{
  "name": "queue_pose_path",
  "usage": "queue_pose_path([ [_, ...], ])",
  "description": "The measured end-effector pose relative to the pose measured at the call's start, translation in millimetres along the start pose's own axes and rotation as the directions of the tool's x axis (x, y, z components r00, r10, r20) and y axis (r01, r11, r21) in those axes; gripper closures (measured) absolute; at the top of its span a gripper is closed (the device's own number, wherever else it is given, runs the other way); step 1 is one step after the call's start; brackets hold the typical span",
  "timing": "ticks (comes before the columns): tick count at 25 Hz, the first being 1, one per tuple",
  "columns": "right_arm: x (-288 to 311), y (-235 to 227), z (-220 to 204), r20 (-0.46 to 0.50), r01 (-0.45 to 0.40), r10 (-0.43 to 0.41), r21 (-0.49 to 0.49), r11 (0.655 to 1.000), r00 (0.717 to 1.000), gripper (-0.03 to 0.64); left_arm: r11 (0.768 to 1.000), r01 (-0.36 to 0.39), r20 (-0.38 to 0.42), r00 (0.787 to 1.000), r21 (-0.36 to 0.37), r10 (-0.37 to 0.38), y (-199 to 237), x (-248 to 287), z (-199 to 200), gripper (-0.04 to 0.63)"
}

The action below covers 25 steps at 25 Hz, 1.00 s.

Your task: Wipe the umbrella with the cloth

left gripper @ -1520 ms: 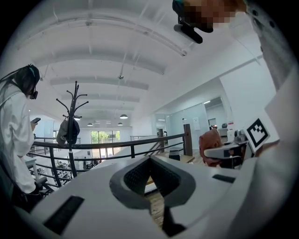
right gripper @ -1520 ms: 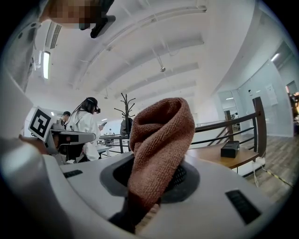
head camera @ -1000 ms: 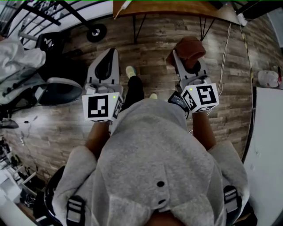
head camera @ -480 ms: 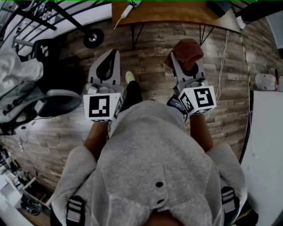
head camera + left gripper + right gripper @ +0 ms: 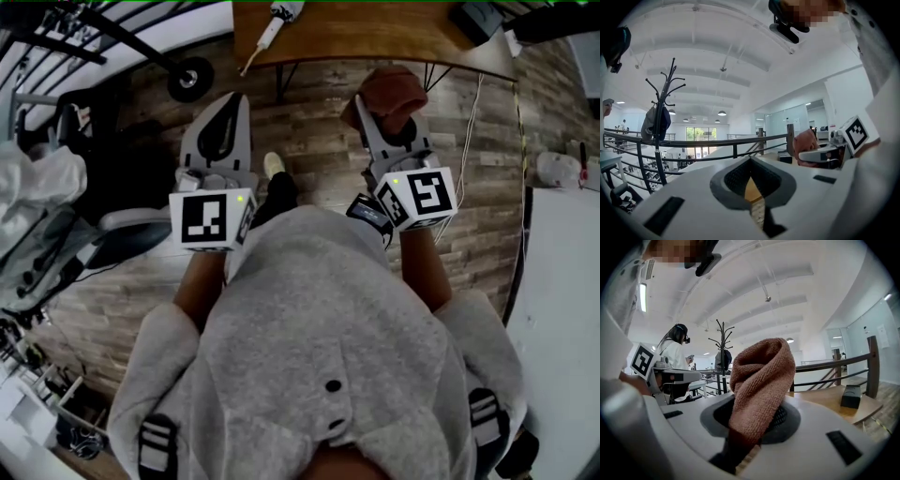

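A reddish-brown terry cloth (image 5: 391, 91) (image 5: 761, 376) stands up out of my right gripper (image 5: 380, 111) (image 5: 752, 430), which is shut on its lower end. My left gripper (image 5: 223, 105) (image 5: 751, 192) is shut with nothing between its jaws. Both point nearly level toward a wooden table (image 5: 375, 37), side by side above the plank floor. On the table's left part lies a slim pale object with a handle (image 5: 274, 21), perhaps the folded umbrella; I cannot tell for sure. In the left gripper view the right gripper (image 5: 826, 152) and cloth (image 5: 805, 142) show at the right.
A black box (image 5: 478, 17) (image 5: 852, 396) sits on the table's right end. A dark railing (image 5: 717, 141) runs behind it. An office chair (image 5: 103, 234) and a wheeled frame (image 5: 190, 75) stand left, a white counter (image 5: 562, 319) right. A coat stand (image 5: 661, 117) rises beyond the railing.
Both grippers have travelled forward together toward the wooden table, which now shows more of its top. The cloth stays in the right gripper's grip.
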State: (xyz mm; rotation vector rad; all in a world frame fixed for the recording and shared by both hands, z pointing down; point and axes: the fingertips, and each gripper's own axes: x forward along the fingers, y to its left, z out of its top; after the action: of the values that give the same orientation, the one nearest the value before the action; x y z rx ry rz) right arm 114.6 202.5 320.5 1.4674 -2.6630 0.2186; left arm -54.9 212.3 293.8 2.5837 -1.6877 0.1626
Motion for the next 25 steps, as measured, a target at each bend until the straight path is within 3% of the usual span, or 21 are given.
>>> queue_pose_path([
  [12, 72.8, -4.7, 20.4, -0.025, 0.026, -0.026, -0.033, 0.999, 0.999, 0.497, 0.999, 0.020, 0.009, 1.000, -0.039, -0.019, 60.7, 48.0, 10.5, 0.581],
  [25, 145.4, 2.2, 35.8, -0.038, 0.077, -0.079, -0.053, 0.996, 0.996, 0.497, 0.994, 0.089, 0.006, 0.996, -0.069, -0.089, 122.2, 90.8, 8.1, 0.581],
])
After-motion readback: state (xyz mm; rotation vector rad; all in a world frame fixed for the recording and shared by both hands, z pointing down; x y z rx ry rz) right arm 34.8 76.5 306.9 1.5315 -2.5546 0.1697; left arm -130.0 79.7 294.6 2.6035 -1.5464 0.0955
